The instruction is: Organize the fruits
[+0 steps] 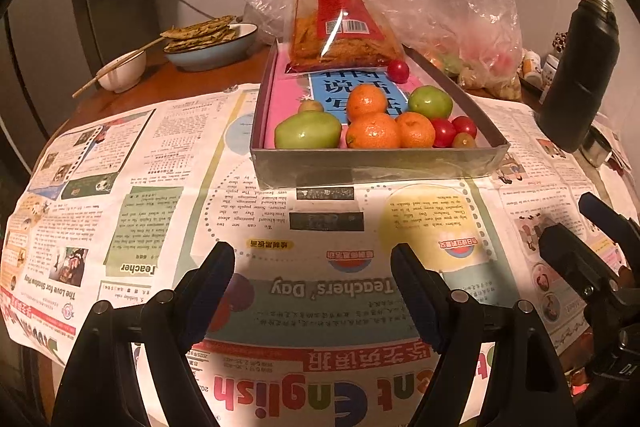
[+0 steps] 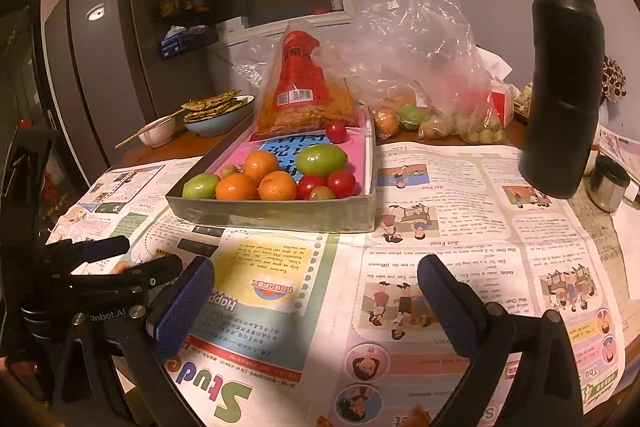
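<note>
Left hand-held gripper (image 1: 312, 267) agape, empty | right hand-held gripper (image 2: 316, 279) agape, empty | fruit tray (image 1: 376, 163) ahead, apart

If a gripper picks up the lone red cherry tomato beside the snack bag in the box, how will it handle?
The cherry tomato is round with a glossy skin, so it may roll or slip from the pads. It looks small and likely soft, so a hard squeeze could split it. It sits close against the snack bag, so a finger would probably nudge the bag.

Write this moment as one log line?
left gripper: open, empty | right gripper: open, empty | fruits: in tray | stage: nothing picked yet
</note>
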`<state>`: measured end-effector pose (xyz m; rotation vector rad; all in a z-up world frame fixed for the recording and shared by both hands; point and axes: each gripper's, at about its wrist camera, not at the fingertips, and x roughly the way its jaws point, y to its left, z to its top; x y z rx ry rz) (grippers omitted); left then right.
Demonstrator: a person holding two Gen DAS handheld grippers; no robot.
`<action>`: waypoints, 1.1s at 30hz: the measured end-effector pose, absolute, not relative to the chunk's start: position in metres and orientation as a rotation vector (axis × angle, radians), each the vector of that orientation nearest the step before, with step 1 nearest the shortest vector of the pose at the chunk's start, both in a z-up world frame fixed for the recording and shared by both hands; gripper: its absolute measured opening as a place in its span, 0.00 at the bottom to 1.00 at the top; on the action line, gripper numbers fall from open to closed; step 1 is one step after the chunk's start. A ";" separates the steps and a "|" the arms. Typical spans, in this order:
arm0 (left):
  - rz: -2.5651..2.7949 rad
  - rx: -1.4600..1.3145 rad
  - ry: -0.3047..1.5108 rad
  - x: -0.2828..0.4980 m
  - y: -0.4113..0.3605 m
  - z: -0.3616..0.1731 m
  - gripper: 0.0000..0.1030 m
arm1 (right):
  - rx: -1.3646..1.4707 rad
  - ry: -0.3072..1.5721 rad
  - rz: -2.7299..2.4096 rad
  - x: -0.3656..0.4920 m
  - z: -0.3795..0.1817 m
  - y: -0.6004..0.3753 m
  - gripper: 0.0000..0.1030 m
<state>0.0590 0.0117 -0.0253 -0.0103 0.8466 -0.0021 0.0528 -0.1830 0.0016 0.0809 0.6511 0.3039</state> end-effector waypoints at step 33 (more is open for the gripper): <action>0.002 0.009 0.834 0.055 0.009 -0.026 0.79 | 0.066 0.647 0.301 0.050 -0.002 -0.179 0.99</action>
